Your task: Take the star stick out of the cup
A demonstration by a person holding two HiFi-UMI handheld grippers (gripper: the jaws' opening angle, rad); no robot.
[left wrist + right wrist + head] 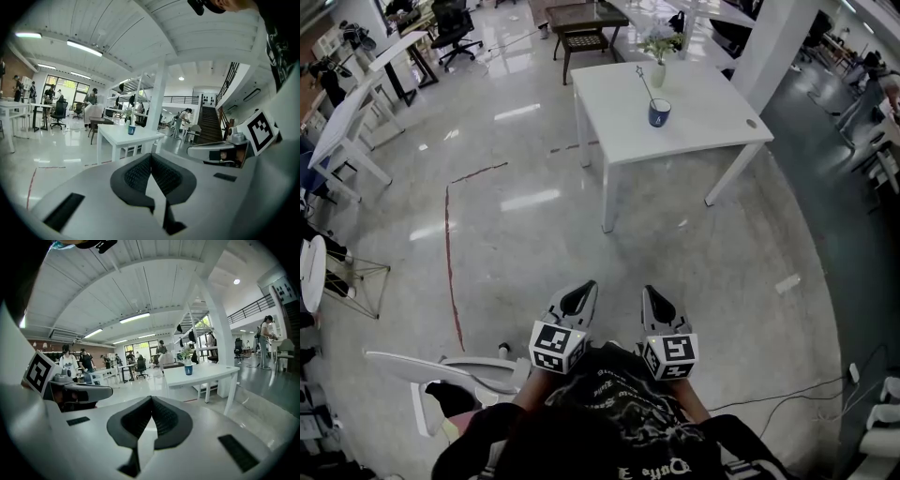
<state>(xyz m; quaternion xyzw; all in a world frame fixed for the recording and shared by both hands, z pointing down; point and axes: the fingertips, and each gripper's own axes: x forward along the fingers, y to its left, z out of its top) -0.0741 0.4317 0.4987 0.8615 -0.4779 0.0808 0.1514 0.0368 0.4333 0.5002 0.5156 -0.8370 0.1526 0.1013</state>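
In the head view I see the left hand-held gripper (585,286) and the right hand-held gripper (650,292) side by side low in the frame, close to my body, both pointing toward a white tabletop (703,131) that stands well apart across the glossy floor (516,216). The blue cup (659,113) stands on that tabletop, and the star stick (644,82) sits in it, leaning up and to the left with its star at the top. A small vase (657,73) with a plant stands just behind the cup. A thin red line (448,244) runs along the floor at the left, and a white chair (441,367) is at my lower left. In the left gripper view the ribbed black pads (136,173) meet at their tips with nothing between them, so this hand-held gripper is clenched and empty. The cup (131,130) shows far off on the tabletop, and the stick is too small to make out. In the right gripper view the pads (166,417) are likewise pressed together on nothing, with the cup (188,370) distant beyond them.
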